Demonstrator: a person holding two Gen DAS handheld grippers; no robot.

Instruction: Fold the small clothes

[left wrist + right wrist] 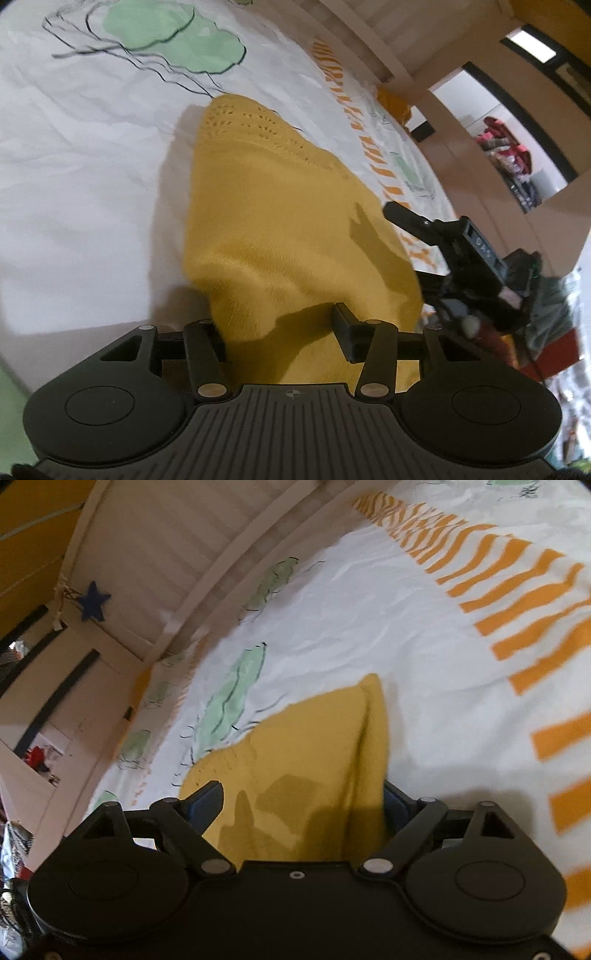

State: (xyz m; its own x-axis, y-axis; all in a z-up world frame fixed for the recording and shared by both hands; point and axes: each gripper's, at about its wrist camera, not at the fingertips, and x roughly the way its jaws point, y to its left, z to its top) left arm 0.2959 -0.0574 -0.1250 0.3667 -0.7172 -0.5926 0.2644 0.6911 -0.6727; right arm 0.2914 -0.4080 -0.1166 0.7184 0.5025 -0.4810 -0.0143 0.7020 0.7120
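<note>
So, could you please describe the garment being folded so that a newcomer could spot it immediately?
Start at the white printed bedsheet spread over the bed. On it lies a mustard-yellow knitted garment, between both tongs. It is the only solid yellow piece, with eyelet rows at its far end.

Right gripper [299, 805] straddles yellow knit garment [295, 738]; white printed bedsheet [406, 657] beneath.

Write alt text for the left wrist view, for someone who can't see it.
A mustard-yellow knitted garment lies on a white printed bedsheet, its near end between the fingers of the left gripper. The right gripper hovers at its right edge.
</note>
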